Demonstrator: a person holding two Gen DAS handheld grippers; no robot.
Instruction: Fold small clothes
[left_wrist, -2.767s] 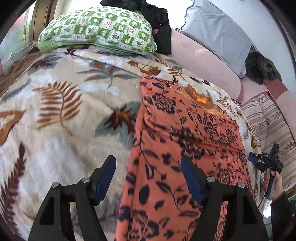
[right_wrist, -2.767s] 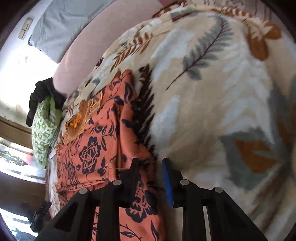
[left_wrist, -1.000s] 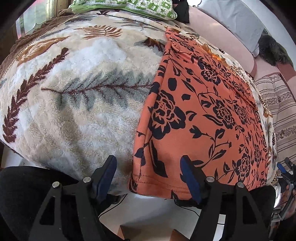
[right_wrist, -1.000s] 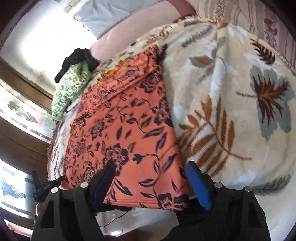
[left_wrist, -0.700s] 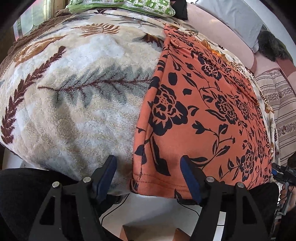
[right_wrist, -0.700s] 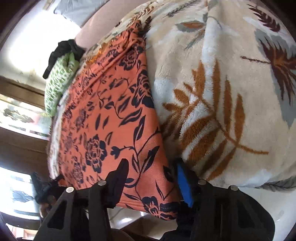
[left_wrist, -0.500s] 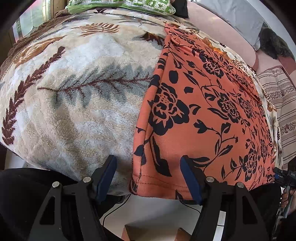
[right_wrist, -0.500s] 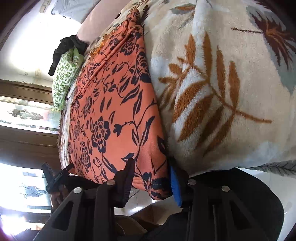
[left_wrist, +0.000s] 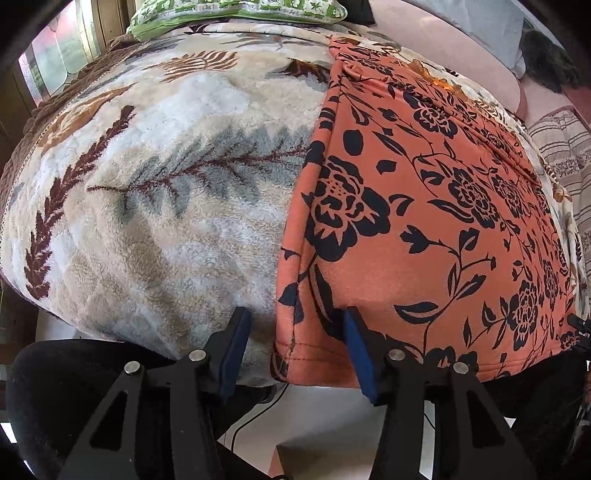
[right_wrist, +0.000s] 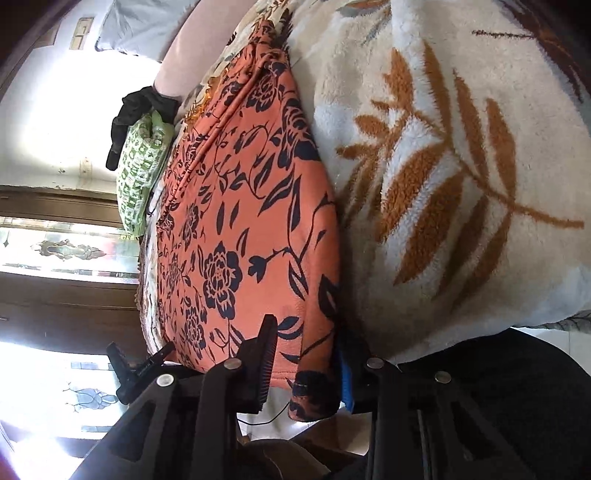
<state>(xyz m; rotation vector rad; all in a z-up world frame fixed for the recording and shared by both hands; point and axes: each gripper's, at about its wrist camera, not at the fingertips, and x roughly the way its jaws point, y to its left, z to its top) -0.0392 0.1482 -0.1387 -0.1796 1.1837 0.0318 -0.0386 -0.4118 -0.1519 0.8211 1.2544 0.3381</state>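
An orange garment with black flowers (left_wrist: 424, 206) lies flat on a fleece leaf-print blanket (left_wrist: 166, 192), its hem hanging over the near edge. My left gripper (left_wrist: 295, 343) is open, its jaws astride the hem's left corner without pinching it. In the right wrist view the same garment (right_wrist: 236, 236) shows with my right gripper (right_wrist: 306, 358) partly open around the hem's right corner; the cloth sits between the jaws with a gap left. The left gripper (right_wrist: 129, 365) shows small at the far corner.
A green-and-white pillow (left_wrist: 236, 7) and a black cloth lie at the far end of the blanket. A pink backrest with a grey cushion (left_wrist: 491, 33) runs along the right. A striped cover (left_wrist: 565, 147) is at the right. Pale floor (left_wrist: 314, 417) lies below the blanket's edge.
Both grippers moved from over the garment down to its near hem. The right gripper's jaws have narrowed around the right corner. The left gripper has edged closer to the left corner, still open.
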